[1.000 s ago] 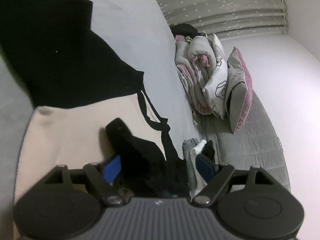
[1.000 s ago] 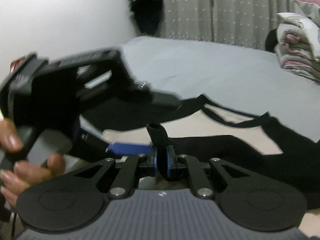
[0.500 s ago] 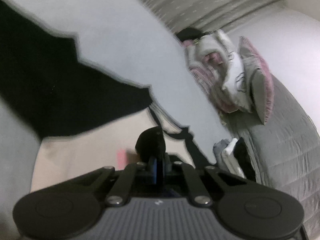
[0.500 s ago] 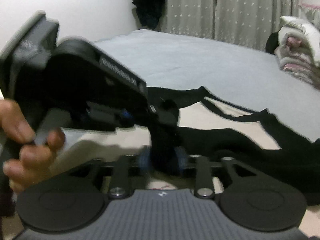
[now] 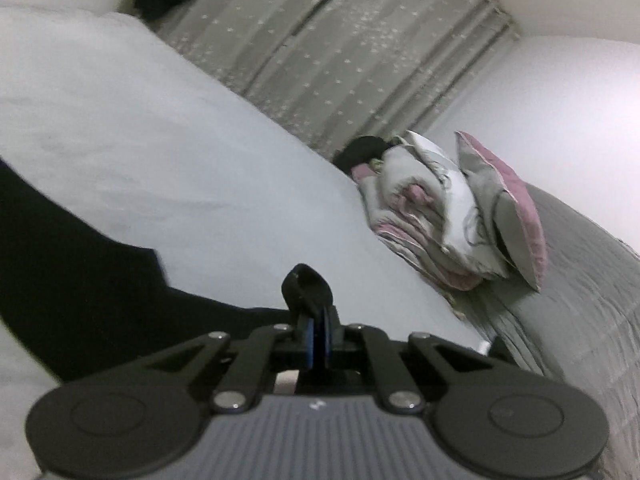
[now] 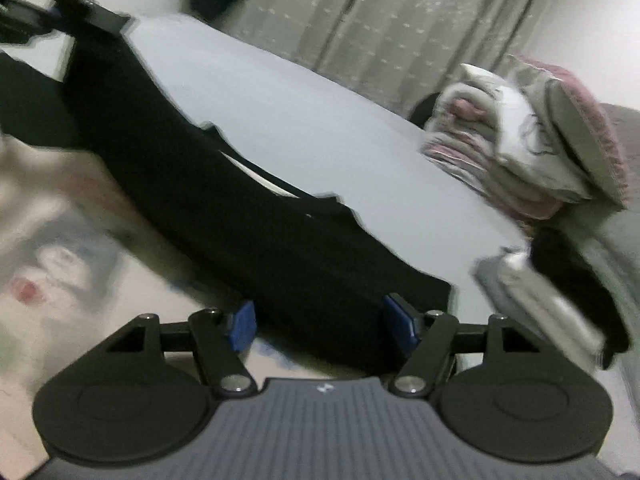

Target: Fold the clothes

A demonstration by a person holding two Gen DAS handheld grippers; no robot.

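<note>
Pinched tight, the left gripper (image 5: 318, 330) has its blue pads clamped on a fold of the black garment (image 5: 92, 292), a small dark tuft of cloth standing up above the fingertips. The right gripper (image 6: 320, 322) stands with its jaws apart; they have just been opening, and the black cloth runs between the blue pads (image 6: 240, 326) without either pad pressing on it.

That garment is black, soft and matte, and in the right wrist view it lies as a long dark band slanting across the bed (image 6: 304, 120) from the upper left down toward the near edge. A thin pale strip shows in a slit along its upper side. Beneath and beside it on the near side lies a cream cloth (image 6: 68, 236) with a blurred printed picture.

Toward the far right side of the bed sits a pile of folded bedding (image 5: 424, 216) with a grey and pink pillow (image 5: 504, 208) leaning on it. A dotted grey curtain (image 5: 340, 48) hangs behind.
</note>
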